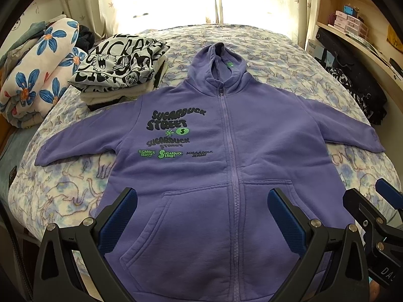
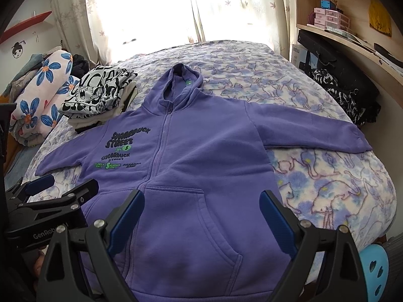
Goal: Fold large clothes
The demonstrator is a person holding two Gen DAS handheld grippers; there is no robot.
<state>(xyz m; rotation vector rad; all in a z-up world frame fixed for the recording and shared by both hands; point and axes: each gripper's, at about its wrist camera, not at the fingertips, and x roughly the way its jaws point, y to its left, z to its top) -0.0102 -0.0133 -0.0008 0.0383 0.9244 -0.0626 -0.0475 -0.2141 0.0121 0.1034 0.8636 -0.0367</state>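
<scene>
A purple zip hoodie (image 1: 226,151) with black and green print lies flat, front up, on the bed, both sleeves spread out and the hood pointing to the window. It also shows in the right wrist view (image 2: 201,166). My left gripper (image 1: 201,201) is open and empty, hovering above the hoodie's lower front near the left pocket. My right gripper (image 2: 201,201) is open and empty above the right pocket. Each gripper shows at the edge of the other's view: the right gripper (image 1: 372,201) and the left gripper (image 2: 60,186).
A stack of folded clothes with a black-and-white print (image 1: 118,70) sits at the far left of the bed. A rolled flowered blanket (image 1: 37,73) lies beyond it. The patterned bedspread (image 1: 289,58) covers the bed. Shelves and dark items (image 1: 352,75) stand on the right.
</scene>
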